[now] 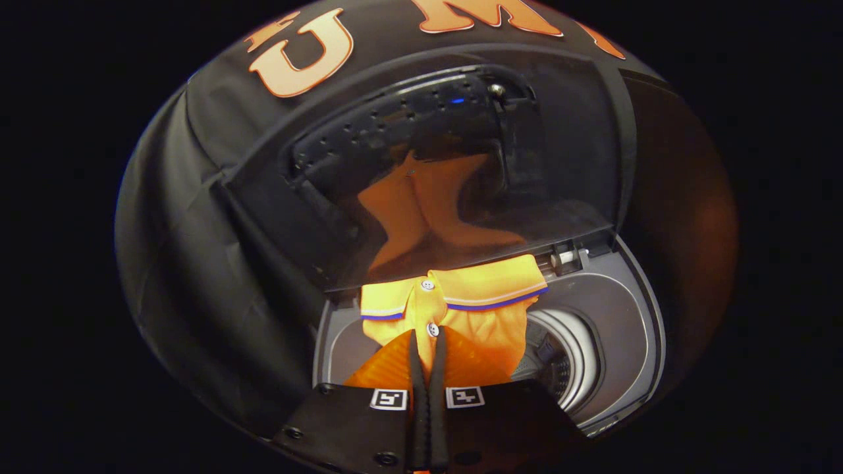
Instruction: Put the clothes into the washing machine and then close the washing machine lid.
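The orange polo shirt [461, 309] hangs over the open washing machine [612, 342], its raised lid [421, 171] behind; the gripper's [428, 342] 2 fingers are pinched together on the shirt's buttoned placket.

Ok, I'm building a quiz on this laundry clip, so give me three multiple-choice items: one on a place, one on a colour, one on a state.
1. Where is the orange polo shirt?
A. over the grey top-loading washing machine's opening
B. on the floor
C. on a hanger

2. What colour is the stripe on the shirt's collar?
A. red
B. blue
C. green

3. How does the dark see-through washer lid stand?
A. shut
B. taken off
C. raised open

Answers: 1 A, the hand-held gripper, shut on the shirt, holds it above the drum; 2 B, blue edging shows; 3 C, it stands up behind the opening.
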